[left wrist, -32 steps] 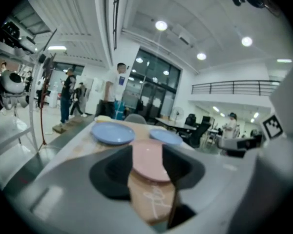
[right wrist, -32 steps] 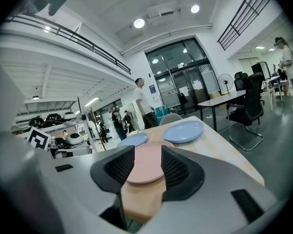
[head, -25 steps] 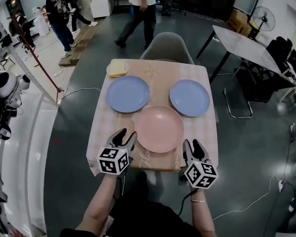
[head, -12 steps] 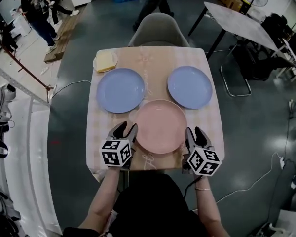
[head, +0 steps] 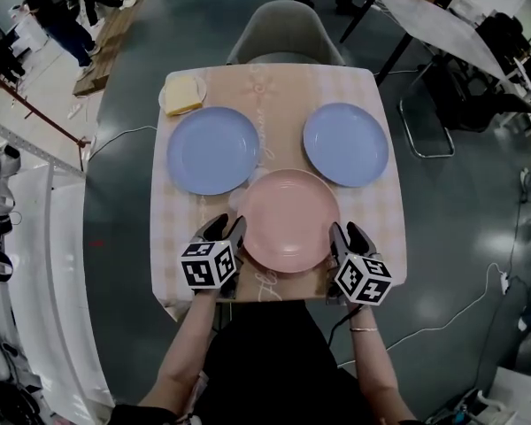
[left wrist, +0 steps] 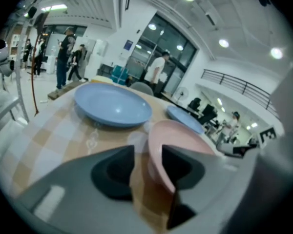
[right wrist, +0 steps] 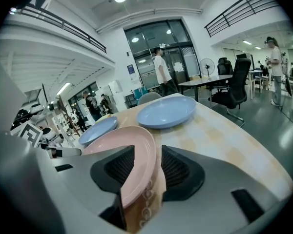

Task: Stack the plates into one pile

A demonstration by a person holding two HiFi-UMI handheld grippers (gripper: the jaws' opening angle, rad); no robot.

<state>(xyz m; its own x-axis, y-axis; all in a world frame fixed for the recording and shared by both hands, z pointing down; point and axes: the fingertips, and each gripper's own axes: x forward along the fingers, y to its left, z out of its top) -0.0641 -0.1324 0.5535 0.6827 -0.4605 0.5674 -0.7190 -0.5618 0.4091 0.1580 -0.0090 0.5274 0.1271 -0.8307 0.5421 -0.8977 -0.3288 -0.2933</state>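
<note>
So the round pink plate sits flat at the near edge of the square table with the checked cloth, right in front of me. My left gripper is at its left rim with the jaws closing, and the rim is between them but not pinched. My right gripper straddles the right rim, jaws apart, not clamped either. Farther back are two round blue plates, one on the left and one on the right, well apart from each other, with the pink one's far edge between them.
</note>
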